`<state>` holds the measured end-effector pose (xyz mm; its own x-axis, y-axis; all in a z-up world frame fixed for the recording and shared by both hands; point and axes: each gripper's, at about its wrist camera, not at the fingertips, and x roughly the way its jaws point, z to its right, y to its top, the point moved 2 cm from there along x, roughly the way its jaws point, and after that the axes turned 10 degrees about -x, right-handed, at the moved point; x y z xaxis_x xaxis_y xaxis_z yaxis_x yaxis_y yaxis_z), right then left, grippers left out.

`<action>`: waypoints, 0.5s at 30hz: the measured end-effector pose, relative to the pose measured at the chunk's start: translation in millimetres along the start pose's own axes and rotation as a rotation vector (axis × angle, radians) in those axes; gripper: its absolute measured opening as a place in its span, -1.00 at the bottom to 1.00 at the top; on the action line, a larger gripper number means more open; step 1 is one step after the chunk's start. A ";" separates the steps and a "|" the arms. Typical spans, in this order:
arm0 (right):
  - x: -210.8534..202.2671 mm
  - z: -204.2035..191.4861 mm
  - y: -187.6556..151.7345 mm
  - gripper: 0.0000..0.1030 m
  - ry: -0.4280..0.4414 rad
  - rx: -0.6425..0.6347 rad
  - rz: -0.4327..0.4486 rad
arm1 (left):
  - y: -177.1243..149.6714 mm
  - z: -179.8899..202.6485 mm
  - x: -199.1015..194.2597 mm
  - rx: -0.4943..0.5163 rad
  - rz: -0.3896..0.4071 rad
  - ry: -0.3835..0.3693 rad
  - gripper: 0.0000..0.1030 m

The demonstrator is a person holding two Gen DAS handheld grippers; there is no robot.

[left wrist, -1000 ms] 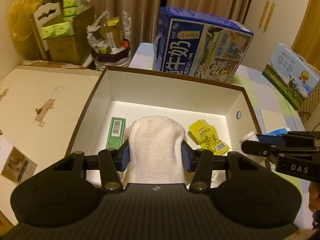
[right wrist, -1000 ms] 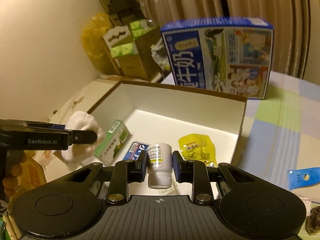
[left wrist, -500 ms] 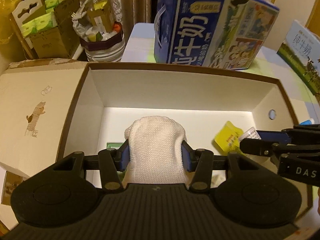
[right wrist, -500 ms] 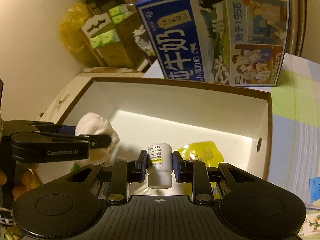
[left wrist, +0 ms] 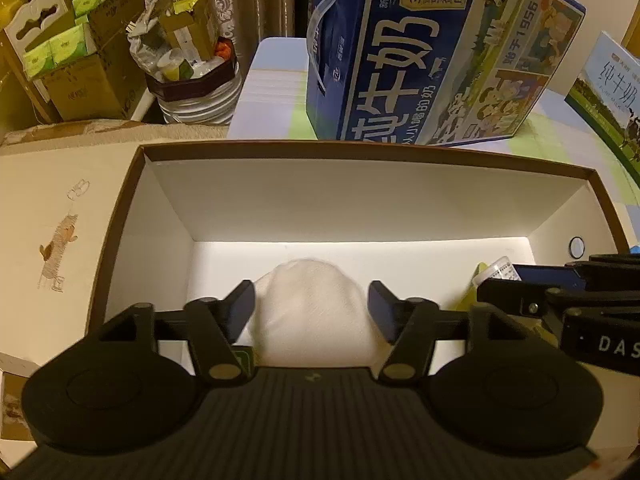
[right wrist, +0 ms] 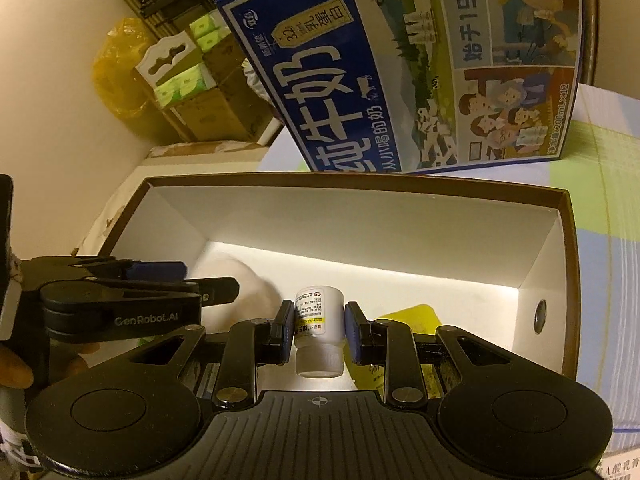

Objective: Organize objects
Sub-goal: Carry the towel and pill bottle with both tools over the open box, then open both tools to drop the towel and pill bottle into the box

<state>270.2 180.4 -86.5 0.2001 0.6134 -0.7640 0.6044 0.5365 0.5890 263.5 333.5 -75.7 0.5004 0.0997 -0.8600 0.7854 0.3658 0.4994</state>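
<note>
A brown-rimmed white box (left wrist: 360, 148) lies open below both grippers. My left gripper (left wrist: 311, 300) hangs open inside it, and a blurred white cloth (left wrist: 312, 320) sits loose between its spread fingers. A green packet (left wrist: 244, 360) peeks out under the left finger. In the right wrist view, the left gripper (right wrist: 212, 280) is on the left with the cloth (right wrist: 248, 288) just below it. My right gripper (right wrist: 319, 332) is shut on a white pill bottle (right wrist: 319, 320), held over the box floor beside a yellow pouch (right wrist: 404, 316). The bottle (left wrist: 498, 270) also shows at the right of the left wrist view.
A large blue milk carton (left wrist: 420, 60) stands right behind the box's far wall. A second milk carton (left wrist: 608, 92) is at the far right. A full rubbish bin (left wrist: 192, 76) and cardboard boxes of green packs (left wrist: 80, 60) fill the back left. A beige lid (left wrist: 60, 240) lies left of the box.
Both grippers went forward and down into the box. My left gripper opened and let go of the white cloth, which now blurs as it drops. The right still holds the bottle.
</note>
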 end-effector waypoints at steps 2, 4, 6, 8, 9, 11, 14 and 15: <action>1.7 0.3 0.1 -0.54 -0.002 0.002 -0.001 | 0.4 -0.3 -1.6 0.007 0.006 0.006 0.20; 4.1 0.6 0.2 -0.54 0.000 0.004 -0.004 | 1.5 -1.0 -3.6 0.008 0.010 0.012 0.28; 6.4 1.2 0.0 -0.54 -0.003 0.005 -0.008 | 1.9 -1.6 -5.1 0.009 0.009 0.022 0.28; 9.9 1.8 0.4 -0.54 -0.001 0.006 -0.017 | 1.6 -2.5 -7.3 0.010 0.006 0.032 0.29; 11.6 2.2 0.4 -0.54 0.001 0.009 -0.019 | 1.4 -2.8 -8.3 0.010 0.007 0.033 0.31; 14.6 3.0 1.2 -0.53 0.005 0.016 -0.015 | 0.7 -3.7 -10.4 0.009 0.007 0.038 0.35; 17.7 3.9 3.9 -0.51 0.002 0.024 -0.010 | -1.3 -5.5 -13.4 0.002 0.005 0.044 0.37; 17.0 3.7 4.5 -0.48 -0.003 0.018 -0.001 | -2.1 -5.9 -14.6 -0.001 0.005 0.043 0.38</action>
<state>279.1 191.1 -97.8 0.2021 0.6108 -0.7655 0.6186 0.5263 0.5833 252.4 336.8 -64.8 0.4880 0.1409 -0.8614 0.7827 0.3660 0.5033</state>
